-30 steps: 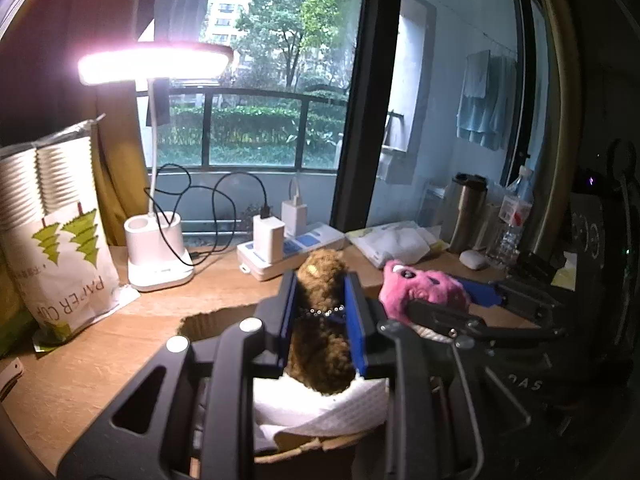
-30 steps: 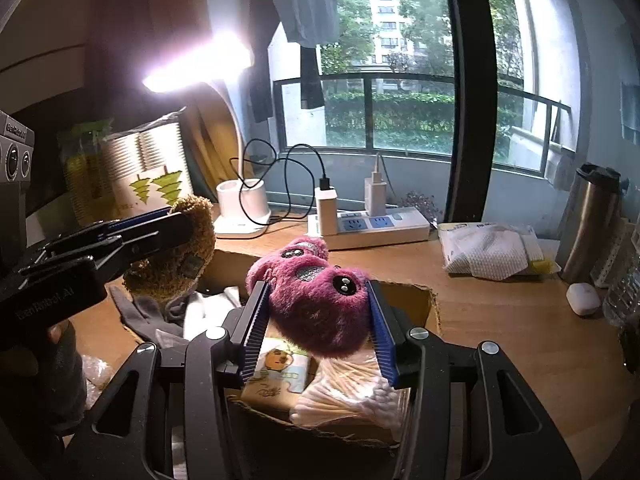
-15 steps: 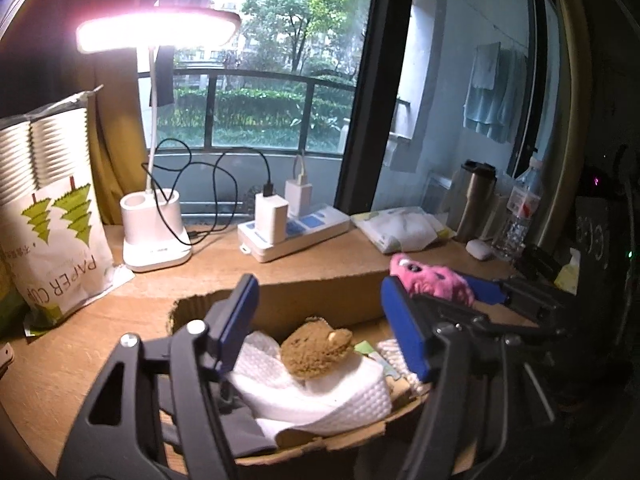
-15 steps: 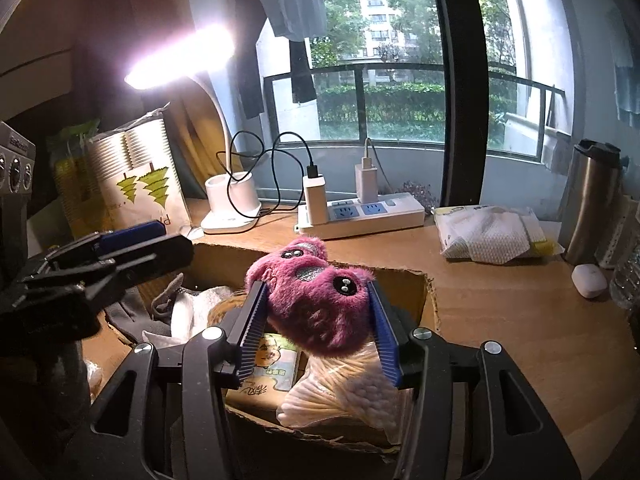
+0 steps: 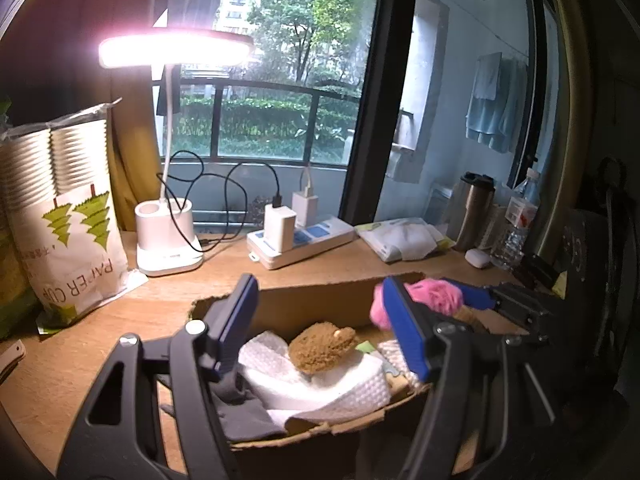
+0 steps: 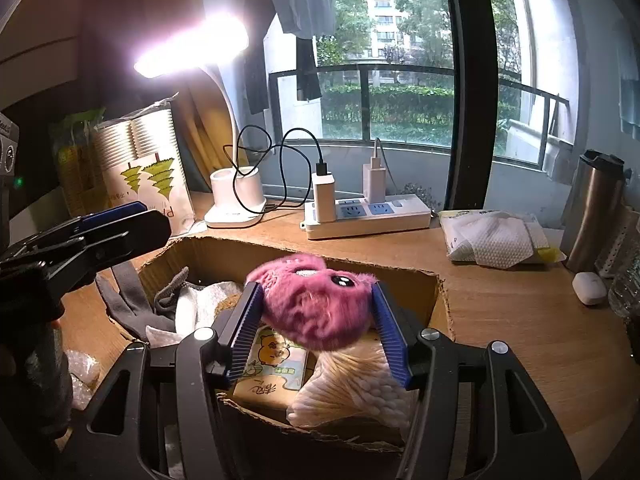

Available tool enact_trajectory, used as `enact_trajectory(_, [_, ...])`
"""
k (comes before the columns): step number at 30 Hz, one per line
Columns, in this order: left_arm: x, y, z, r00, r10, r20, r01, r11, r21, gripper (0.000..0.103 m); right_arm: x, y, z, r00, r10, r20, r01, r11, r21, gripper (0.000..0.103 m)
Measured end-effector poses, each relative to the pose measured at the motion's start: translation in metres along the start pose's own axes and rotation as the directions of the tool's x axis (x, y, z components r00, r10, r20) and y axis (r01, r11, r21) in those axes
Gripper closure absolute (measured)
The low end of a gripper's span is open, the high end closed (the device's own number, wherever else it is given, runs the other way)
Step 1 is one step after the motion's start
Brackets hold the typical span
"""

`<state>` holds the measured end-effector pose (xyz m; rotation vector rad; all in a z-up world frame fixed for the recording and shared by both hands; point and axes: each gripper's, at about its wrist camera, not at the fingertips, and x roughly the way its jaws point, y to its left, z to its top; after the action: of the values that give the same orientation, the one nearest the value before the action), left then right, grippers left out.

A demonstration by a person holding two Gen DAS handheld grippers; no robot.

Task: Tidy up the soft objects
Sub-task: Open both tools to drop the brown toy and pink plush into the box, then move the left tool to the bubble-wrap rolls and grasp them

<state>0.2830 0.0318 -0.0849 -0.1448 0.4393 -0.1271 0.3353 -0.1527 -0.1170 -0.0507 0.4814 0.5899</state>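
Two grippers are over the open brown cardboard box (image 5: 320, 300) on your wooden desk (image 6: 520, 312). Your left gripper (image 5: 324, 324) is released: its blue-padded jaws stand wide apart above the box with nothing between them. Directly below that gap, the small brown fuzzy plush toy (image 5: 322, 346) lies inside the box on top of a folded white textured cloth (image 5: 320, 384), clear of both pads. A grey fabric piece (image 5: 240, 412) sits beside the cloth at the near left of the box.

Your right gripper (image 6: 316, 320) has just been opening its jaws, and the round pink furry plush toy with black eyes (image 6: 316, 304) is between them, blurred, over the box. The left pad looks to be at the edge of the fur, while a sliver of space shows at the right pad, so the toy no longer reads as clamped. Under it in the box you have a carton printed with a cartoon bear (image 6: 272, 364) and a clear pack of cotton swabs (image 6: 352, 392).

Behind the box, a white desk lamp with a lit bar head (image 5: 168, 236) stands left of a white power strip (image 6: 368, 216) carrying two white chargers. A bag of stacked paper cups (image 5: 60, 220) stands at the far left. To the right, a pack of white tissues (image 6: 496, 240), a steel tumbler with a black lid (image 6: 592, 208) and a small white case (image 6: 588, 288) rest on the desk.
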Motion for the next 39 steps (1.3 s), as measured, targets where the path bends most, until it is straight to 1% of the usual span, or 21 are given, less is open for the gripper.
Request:
enact_trajectory(10, [-0.021, -0.002, 0.0, 1.0, 0.016, 0.016, -0.016, 1.0, 0.01, 0.037, -0.012, 0.005, 0.002, 0.999, 0.012, 0.03, -0.012, 1.0, -0.003, 0.045])
enact_trajectory(25, [-0.06, -0.013, -0.002, 0.998, 0.024, 0.05, -0.025, 0.999, 0.028, 0.036, -0.057, 0.024, 0.002, 0.996, 0.027, 0.08, -0.026, 1.0, -0.018, 0.045])
enact_trajectory(33, [-0.077, -0.011, -0.008, 0.998, 0.028, 0.053, -0.03, 0.999, 0.023, 0.036, -0.076, 0.033, 0.001, 0.995, 0.022, 0.094, -0.02, 0.999, -0.031, 0.045])
enact_trajectory(39, [-0.084, -0.009, -0.015, 0.999, 0.029, 0.045, -0.03, 0.999, 0.018, 0.036, -0.083, 0.039, -0.002, 0.995, 0.02, 0.094, -0.017, 0.999, -0.039, 0.045])
